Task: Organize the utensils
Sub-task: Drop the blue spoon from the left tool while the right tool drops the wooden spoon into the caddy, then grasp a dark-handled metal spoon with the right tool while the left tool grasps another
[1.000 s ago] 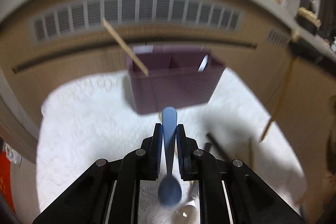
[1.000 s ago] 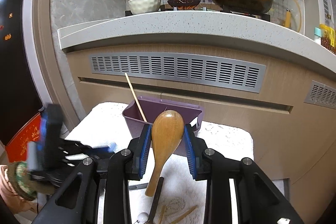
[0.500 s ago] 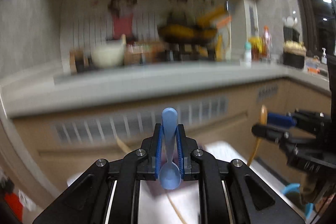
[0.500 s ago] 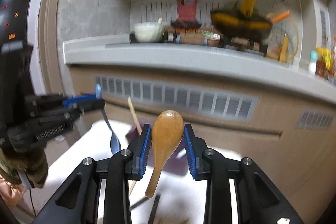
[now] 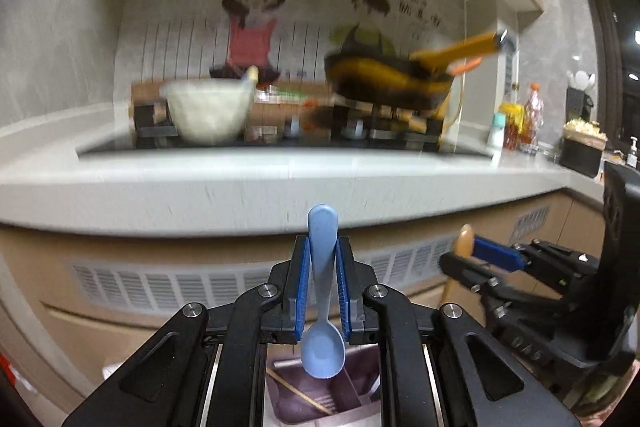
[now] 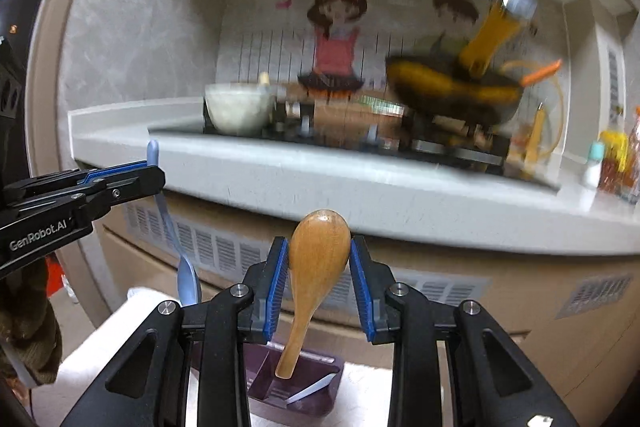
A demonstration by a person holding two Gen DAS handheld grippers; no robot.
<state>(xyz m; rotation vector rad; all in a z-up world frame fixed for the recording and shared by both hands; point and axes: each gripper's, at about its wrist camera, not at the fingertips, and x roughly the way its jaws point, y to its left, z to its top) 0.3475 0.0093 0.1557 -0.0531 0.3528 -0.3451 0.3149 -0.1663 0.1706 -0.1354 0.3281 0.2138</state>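
We've got both utensils up above the purple caddy right now. The left gripper is pinching the blue plastic spoon by its handle, bowl hanging down over the caddy. The right gripper is clamped on the wooden spoon at its bowl, handle pointing into a compartment. Both look light and stiff; we'd guess the smooth plastic slips easier, so mid-handle seems the safer hold.

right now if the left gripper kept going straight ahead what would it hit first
Most likely the counter front. The left gripper, shut on the blue spoon, points at it over the purple bin, with nothing visible between. Depth is unclear.
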